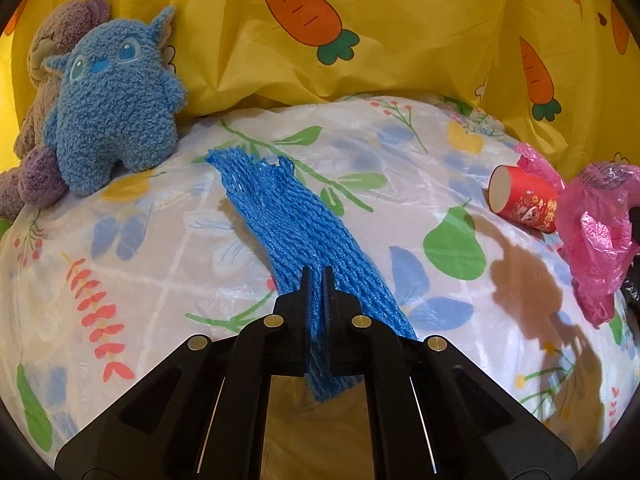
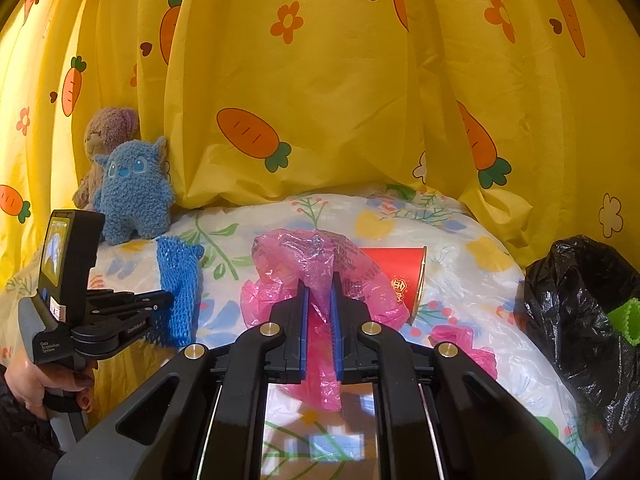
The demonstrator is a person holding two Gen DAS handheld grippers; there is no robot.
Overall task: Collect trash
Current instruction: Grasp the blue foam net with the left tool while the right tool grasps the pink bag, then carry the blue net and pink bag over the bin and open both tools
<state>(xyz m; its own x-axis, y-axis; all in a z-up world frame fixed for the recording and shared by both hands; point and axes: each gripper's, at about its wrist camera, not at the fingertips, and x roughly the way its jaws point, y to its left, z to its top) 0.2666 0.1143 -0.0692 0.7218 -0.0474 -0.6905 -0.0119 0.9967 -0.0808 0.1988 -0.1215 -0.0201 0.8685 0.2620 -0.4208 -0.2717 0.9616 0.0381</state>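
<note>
Left gripper (image 1: 317,276) pinched on near end of blue foam net (image 1: 280,216), whose long axis runs straight ahead and slightly left of its fingers. Right gripper (image 2: 319,284) clamped on pink plastic bag (image 2: 308,264); red paper cup (image 2: 394,276) lies just beyond, ahead-right. Black trash bag (image 2: 580,312) sits far right of the right gripper, likely the drop spot, right hand nearer.
</note>
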